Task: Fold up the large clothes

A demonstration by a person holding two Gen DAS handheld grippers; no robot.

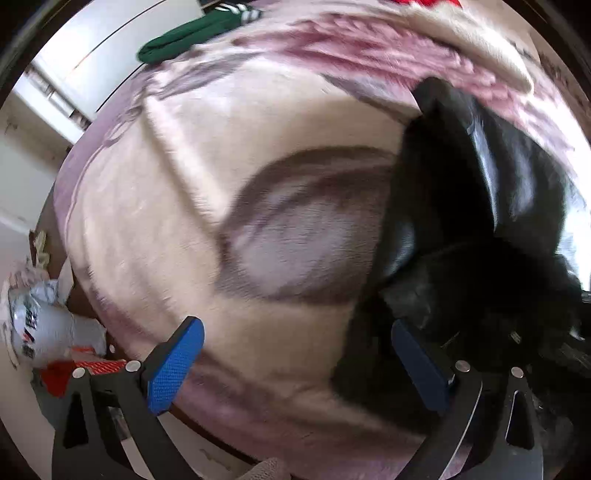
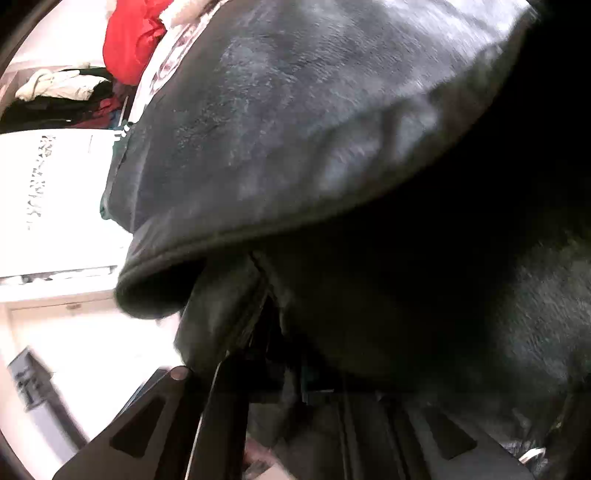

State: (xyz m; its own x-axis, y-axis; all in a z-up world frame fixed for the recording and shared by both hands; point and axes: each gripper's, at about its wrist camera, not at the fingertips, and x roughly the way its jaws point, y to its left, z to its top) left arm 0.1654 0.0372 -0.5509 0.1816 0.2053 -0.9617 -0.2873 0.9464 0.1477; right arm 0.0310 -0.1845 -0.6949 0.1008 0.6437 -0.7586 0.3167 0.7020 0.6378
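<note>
A large black garment (image 1: 461, 206) lies bunched at the right of a bed covered by a cream and pink floral blanket (image 1: 229, 155). My left gripper (image 1: 295, 365) is open above the blanket, its blue pads (image 1: 177, 362) wide apart and empty; the right pad touches the garment's edge. In the right wrist view the black garment (image 2: 314, 129) fills the frame and drapes over my right gripper (image 2: 291, 376), whose jaws look closed on a fold of it; the fingertips are hidden by the cloth.
A green garment (image 1: 192, 33) lies at the bed's far edge, a red one (image 2: 129, 40) on a clothes pile. White plastic bags (image 1: 40, 321) and a red item sit on the floor left of the bed. A white cabinet (image 2: 55, 199) stands to the left.
</note>
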